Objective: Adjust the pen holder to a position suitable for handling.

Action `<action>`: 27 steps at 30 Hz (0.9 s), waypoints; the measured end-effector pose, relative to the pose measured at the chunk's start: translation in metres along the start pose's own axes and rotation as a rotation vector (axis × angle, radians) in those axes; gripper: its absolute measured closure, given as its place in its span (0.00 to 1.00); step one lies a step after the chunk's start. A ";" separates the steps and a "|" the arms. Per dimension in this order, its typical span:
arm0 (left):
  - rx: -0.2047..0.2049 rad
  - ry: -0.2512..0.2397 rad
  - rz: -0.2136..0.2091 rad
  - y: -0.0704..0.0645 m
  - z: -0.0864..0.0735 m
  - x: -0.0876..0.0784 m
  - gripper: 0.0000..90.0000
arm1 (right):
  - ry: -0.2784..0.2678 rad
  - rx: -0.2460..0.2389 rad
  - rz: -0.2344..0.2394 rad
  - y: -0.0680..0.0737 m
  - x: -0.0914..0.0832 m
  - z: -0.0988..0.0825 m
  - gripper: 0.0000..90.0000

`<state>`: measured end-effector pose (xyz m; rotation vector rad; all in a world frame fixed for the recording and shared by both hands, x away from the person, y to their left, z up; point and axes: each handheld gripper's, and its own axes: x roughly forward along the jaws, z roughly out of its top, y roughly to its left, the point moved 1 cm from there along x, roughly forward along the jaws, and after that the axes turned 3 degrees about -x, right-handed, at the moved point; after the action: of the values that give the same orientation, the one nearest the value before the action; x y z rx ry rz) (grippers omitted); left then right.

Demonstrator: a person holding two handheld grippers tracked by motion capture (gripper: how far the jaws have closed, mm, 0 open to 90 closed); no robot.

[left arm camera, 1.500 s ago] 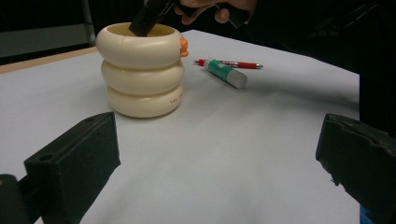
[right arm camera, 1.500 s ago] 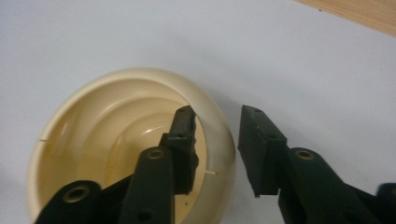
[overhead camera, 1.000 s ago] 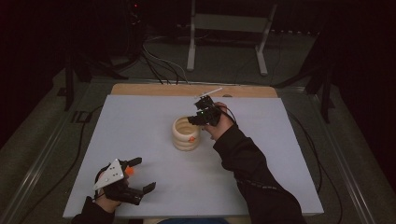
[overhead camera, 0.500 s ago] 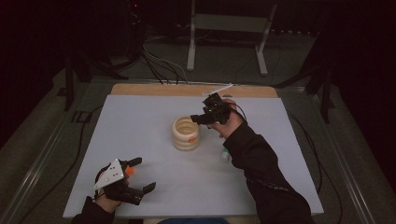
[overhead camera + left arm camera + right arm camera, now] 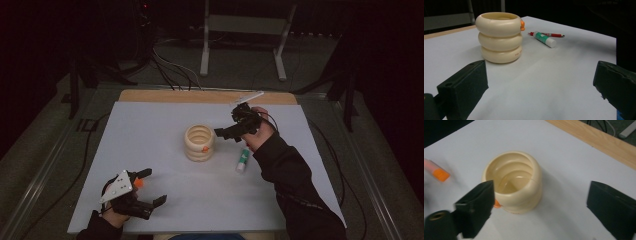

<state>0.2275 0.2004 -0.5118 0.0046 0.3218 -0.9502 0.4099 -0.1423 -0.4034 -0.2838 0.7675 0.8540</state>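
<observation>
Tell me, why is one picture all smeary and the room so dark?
Right gripper view: the orange-tipped thing at the left edge is smeared with motion blur, while the cream holder stays fairly sharp. High view: light falls on the white table alone, the room behind dark. Left gripper view: the near fingers look soft.

Nearest my right hand-held gripper (image 5: pixel 227 134) stands the cream, ribbed holder shaped like three stacked rings (image 5: pixel 199 142). It sits upright near the middle of the white counter (image 5: pixel 150 125), open mouth up, and I can see down into its hollow, glossy inside. A small orange knob (image 5: pixel 204 149) sticks out from its side, up near the top ring, and small dark lettering runs along the bottom ring. To its right, a little nearer to me and apart from it, lies a white glue stick with a green label (image 5: pixel 242 160), flat on its side. Just beyond that a thin red pen (image 5: pixel 547 34) also lies flat.
</observation>
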 end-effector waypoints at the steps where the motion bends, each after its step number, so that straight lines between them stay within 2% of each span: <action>1: 0.001 0.001 0.000 0.000 0.000 0.000 0.00 | 0.000 0.001 0.003 -0.001 -0.002 -0.002 0.07; 7: 0.001 0.002 -0.003 0.001 0.000 0.000 0.00 | -0.015 -0.003 -0.007 -0.011 -0.017 -0.011 0.03; 13: -0.005 -0.003 -0.004 0.003 0.000 0.001 0.00 | -0.037 0.021 -0.026 -0.021 -0.034 -0.023 0.01; 18: -0.005 -0.003 -0.002 0.003 0.000 0.001 0.00 | -0.032 0.026 -0.070 -0.031 -0.046 -0.033 0.00; 27: -0.013 -0.001 0.005 0.006 -0.001 0.000 0.00 | -0.040 0.048 -0.070 -0.048 -0.065 -0.056 0.00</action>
<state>0.2318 0.2037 -0.5132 -0.0069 0.3263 -0.9436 0.3915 -0.2393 -0.4000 -0.2485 0.7354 0.7715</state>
